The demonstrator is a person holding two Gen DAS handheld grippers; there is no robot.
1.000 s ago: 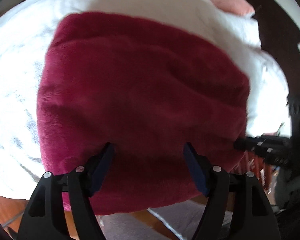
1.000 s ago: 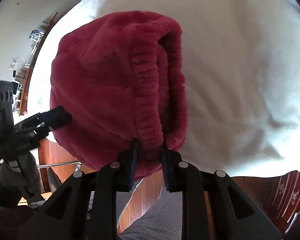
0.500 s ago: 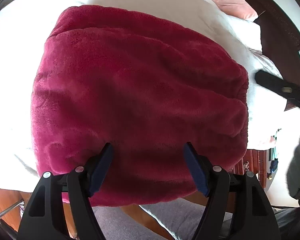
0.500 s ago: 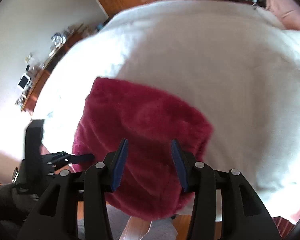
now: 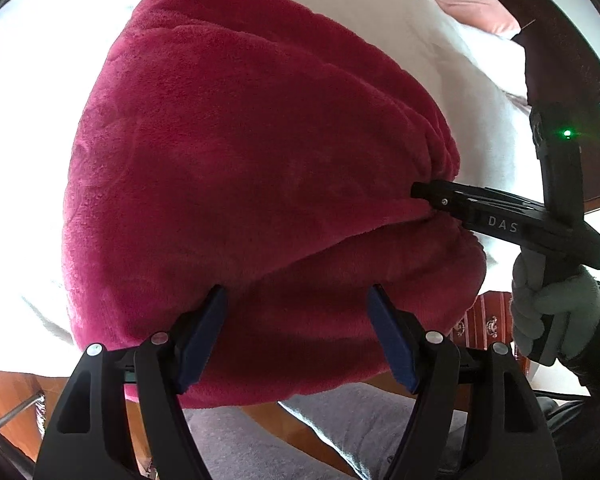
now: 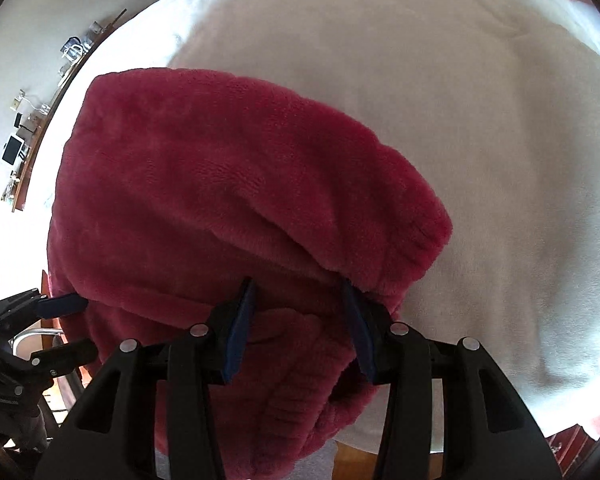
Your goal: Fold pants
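Left wrist view: the crimson fleece pants (image 5: 252, 184) lie folded in a thick bundle on the white bed cover (image 5: 40, 80), near its edge. The left gripper (image 5: 296, 332) hovers over the near fold, its 2 fingers spread wide and grasping nothing. At the right, the right gripper (image 5: 420, 190) touches the gathered waistband edge, held by a grey-gloved hand (image 5: 548, 312). A pink pillow (image 5: 472, 4) sits at the far corner.

Right wrist view: the right gripper (image 6: 300, 320) has its fingers released, parted at the bundle's layered edge, where the top layer overhangs the ribbed waistband (image 6: 300, 392).
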